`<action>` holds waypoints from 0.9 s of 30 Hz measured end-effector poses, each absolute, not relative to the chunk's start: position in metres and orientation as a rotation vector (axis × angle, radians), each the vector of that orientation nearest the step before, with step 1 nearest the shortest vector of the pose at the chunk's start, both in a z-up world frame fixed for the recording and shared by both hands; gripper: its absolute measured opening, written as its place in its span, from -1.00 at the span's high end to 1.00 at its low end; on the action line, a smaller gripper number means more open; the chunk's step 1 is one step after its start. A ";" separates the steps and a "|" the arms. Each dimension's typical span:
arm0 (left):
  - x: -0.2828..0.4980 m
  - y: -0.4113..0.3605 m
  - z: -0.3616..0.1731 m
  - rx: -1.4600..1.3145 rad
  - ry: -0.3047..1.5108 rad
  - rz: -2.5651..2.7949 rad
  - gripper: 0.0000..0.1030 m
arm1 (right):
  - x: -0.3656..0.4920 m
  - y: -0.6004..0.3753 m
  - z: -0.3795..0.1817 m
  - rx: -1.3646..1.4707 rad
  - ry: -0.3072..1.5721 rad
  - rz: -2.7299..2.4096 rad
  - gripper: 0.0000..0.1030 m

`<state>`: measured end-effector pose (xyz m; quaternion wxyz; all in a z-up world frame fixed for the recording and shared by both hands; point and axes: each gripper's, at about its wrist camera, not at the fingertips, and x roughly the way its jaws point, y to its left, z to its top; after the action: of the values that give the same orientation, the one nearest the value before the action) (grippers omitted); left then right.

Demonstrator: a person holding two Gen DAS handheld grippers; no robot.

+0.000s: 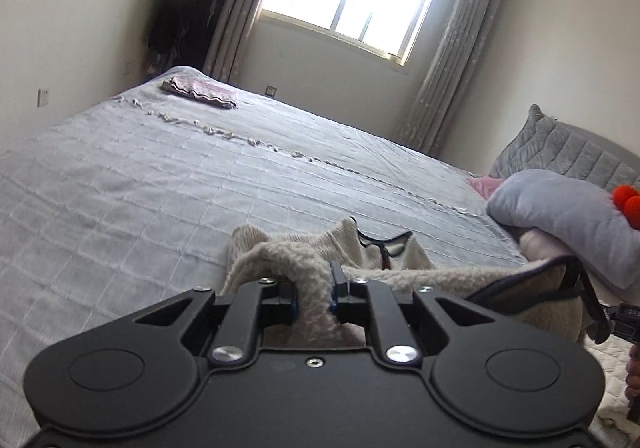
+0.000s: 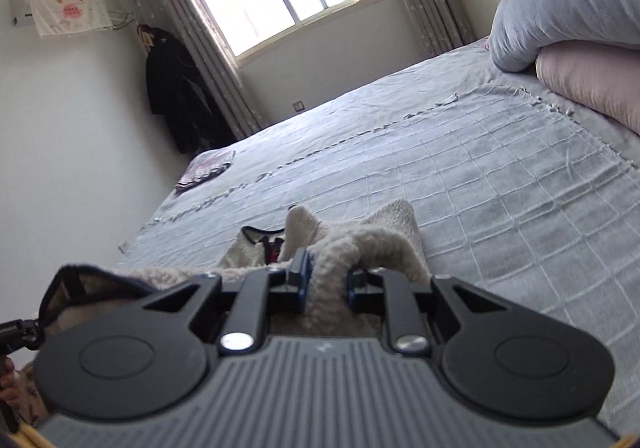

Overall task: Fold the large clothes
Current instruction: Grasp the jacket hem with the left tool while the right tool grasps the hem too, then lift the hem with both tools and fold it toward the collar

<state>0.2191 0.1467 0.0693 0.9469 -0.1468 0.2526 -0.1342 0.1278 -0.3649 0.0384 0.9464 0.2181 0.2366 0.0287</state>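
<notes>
A cream fleece garment [image 1: 304, 260] with dark trim lies bunched at the near edge of the bed; it also shows in the right wrist view [image 2: 360, 240]. My left gripper [image 1: 314, 288] is shut on a fold of the fleece, which fills the gap between its blue-padded fingers. My right gripper [image 2: 328, 280] is shut on another fold of the same garment. The dark-edged collar [image 1: 384, 240] lies just beyond the left gripper. The right gripper's tip shows at the far right of the left wrist view [image 1: 616, 318], by the garment's dark hem [image 1: 532, 272].
The grey checked bedspread [image 1: 160, 176] stretches ahead to the window wall. A folded pink cloth [image 1: 200, 92] lies at the far corner. Grey and pink pillows [image 1: 568, 216] are stacked at the right. Dark clothes [image 2: 176, 100] hang by the curtain.
</notes>
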 end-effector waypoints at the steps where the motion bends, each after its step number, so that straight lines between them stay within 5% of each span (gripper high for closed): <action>1: 0.230 0.143 0.065 -0.298 0.513 -0.263 0.72 | 0.140 -0.365 0.033 0.433 0.490 0.051 0.68; 15: 0.341 0.114 -0.039 -0.188 0.615 -0.140 0.59 | 0.252 -0.359 -0.057 0.268 0.644 -0.069 0.67; 20: 0.346 0.109 -0.039 -0.159 0.615 -0.146 0.57 | 0.257 -0.349 -0.059 0.207 0.660 -0.080 0.61; 26: 0.342 0.122 -0.010 -0.203 0.642 -0.235 0.27 | 0.245 -0.375 -0.028 0.319 0.675 0.048 0.31; 27: 0.340 0.125 -0.005 -0.216 0.638 -0.249 0.13 | 0.240 -0.383 -0.021 0.355 0.656 0.056 -0.01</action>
<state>0.3403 0.1251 -0.0048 0.9363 -0.1058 0.3120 -0.1218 0.2399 -0.3826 -0.0211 0.9309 0.1735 0.3204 0.0272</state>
